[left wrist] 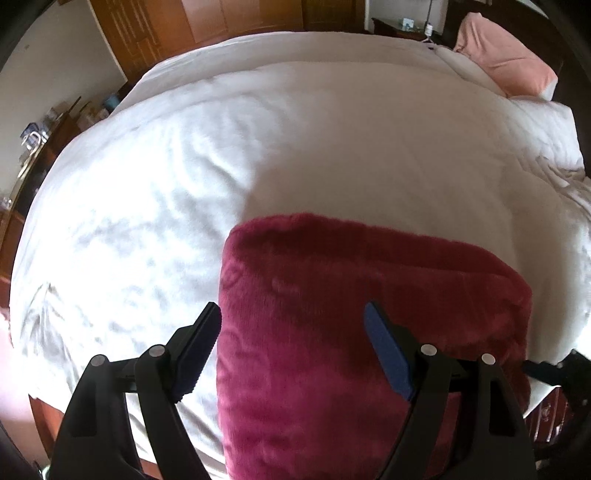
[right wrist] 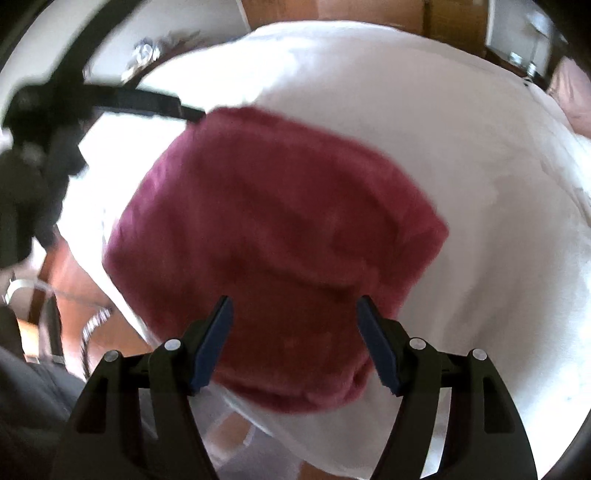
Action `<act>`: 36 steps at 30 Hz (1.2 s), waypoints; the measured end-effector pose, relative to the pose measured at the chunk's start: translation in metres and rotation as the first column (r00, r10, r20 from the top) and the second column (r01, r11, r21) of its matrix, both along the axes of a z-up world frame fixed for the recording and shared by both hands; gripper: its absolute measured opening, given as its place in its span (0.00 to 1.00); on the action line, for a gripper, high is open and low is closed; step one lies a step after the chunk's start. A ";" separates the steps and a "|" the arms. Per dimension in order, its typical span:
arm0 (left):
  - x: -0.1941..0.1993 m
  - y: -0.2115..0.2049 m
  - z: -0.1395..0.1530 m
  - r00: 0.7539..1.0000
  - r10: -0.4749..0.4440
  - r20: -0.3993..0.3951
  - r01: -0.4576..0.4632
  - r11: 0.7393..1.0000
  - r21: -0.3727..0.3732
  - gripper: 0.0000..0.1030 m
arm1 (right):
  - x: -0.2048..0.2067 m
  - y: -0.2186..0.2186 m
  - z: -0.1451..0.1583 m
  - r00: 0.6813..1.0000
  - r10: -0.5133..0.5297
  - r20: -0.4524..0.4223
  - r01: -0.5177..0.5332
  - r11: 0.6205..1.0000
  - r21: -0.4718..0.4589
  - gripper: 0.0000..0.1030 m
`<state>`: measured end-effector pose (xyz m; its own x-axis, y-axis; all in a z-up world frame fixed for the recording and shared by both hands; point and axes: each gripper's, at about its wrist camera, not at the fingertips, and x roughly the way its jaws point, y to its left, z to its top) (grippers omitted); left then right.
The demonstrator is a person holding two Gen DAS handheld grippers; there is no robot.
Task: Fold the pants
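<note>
Dark red plush pants (left wrist: 351, 314) lie folded into a thick rectangular bundle near the bed's front edge. My left gripper (left wrist: 291, 325) hovers above the bundle's left end, jaws wide apart, nothing between the blue pads. In the right wrist view the same pants (right wrist: 273, 236) fill the middle of the picture. My right gripper (right wrist: 293, 317) hangs over their near end, open and empty. The other gripper shows as a blurred black shape (right wrist: 40, 122) at the upper left of that view.
A white duvet (left wrist: 295, 147) covers the wide bed. A pink pillow (left wrist: 506, 59) lies at the far right corner. Wooden wardrobes (left wrist: 184, 26) stand behind the bed and a cluttered dresser (left wrist: 37, 140) at the left. Orange floor (right wrist: 77, 280) shows below the bed's edge.
</note>
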<state>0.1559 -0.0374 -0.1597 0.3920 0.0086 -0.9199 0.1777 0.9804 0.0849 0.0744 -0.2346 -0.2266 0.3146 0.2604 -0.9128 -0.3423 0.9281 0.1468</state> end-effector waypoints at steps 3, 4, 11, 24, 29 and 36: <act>-0.017 0.000 0.004 1.000 0.012 -0.003 -0.012 1.000 0.012 0.77 | -0.002 0.000 -0.016 1.000 0.004 -0.016 -0.004 0.999 -0.044 0.69; -0.020 -0.001 0.004 1.000 0.014 -0.005 -0.014 1.000 0.017 0.77 | -0.001 -0.001 -0.020 1.000 -0.002 -0.019 0.001 0.999 -0.046 0.69; -0.052 0.002 -0.007 0.999 0.039 -0.038 -0.038 0.999 0.025 0.77 | 0.011 -0.007 -0.037 0.998 -0.042 -0.055 0.041 0.999 -0.024 0.69; -0.080 0.016 -0.064 0.991 0.066 -0.120 -0.060 0.997 0.053 0.85 | 0.020 -0.014 -0.043 0.998 -0.007 -0.064 0.006 1.000 -0.006 0.70; -0.078 0.017 -0.063 0.991 0.062 -0.119 -0.054 0.996 0.068 0.86 | 0.023 -0.023 -0.033 0.996 -0.012 -0.083 0.016 0.999 0.037 0.70; -0.070 0.020 -0.052 0.991 0.075 -0.113 -0.067 0.995 0.072 0.86 | 0.022 -0.050 0.003 0.994 -0.088 -0.070 0.096 0.988 0.118 0.72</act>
